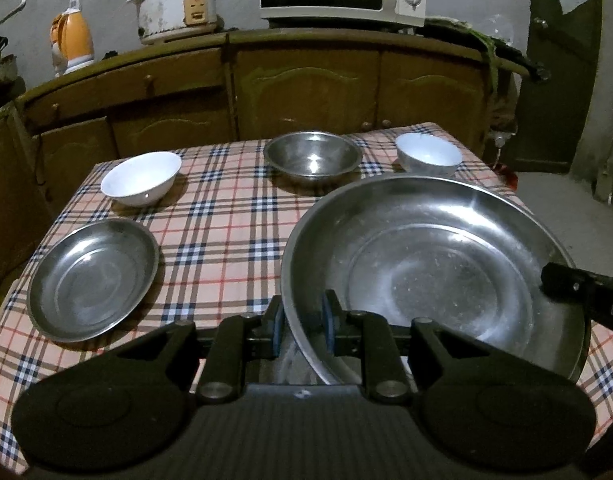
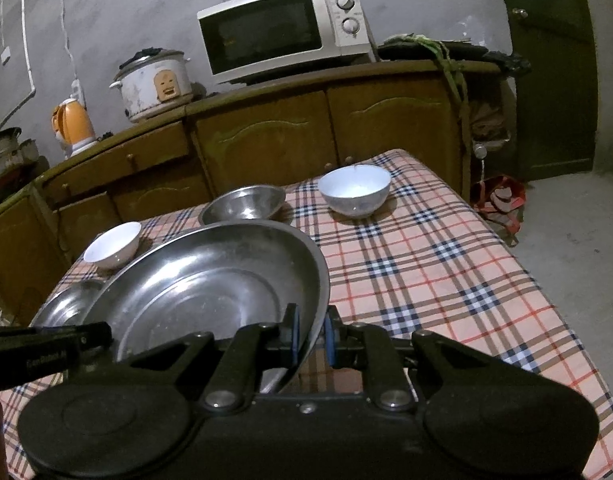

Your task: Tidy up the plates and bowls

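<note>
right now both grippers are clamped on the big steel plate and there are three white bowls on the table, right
Not quite: there are two white bowls, one on the left and one on the right, with a steel bowl between them, as the left wrist view shows. Both the left gripper and right gripper are clamped on the big steel plate.

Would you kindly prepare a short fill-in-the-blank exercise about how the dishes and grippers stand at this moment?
1. Both the left gripper and the right gripper are shut on the rim of the large steel ____.
2. The number of white bowls on the checked tablecloth is ____.
3. The steel bowl stands between the two ____ bowls.
4. The microwave sits on the wooden ____.

Missing words: plate; two; white; cabinet
</note>
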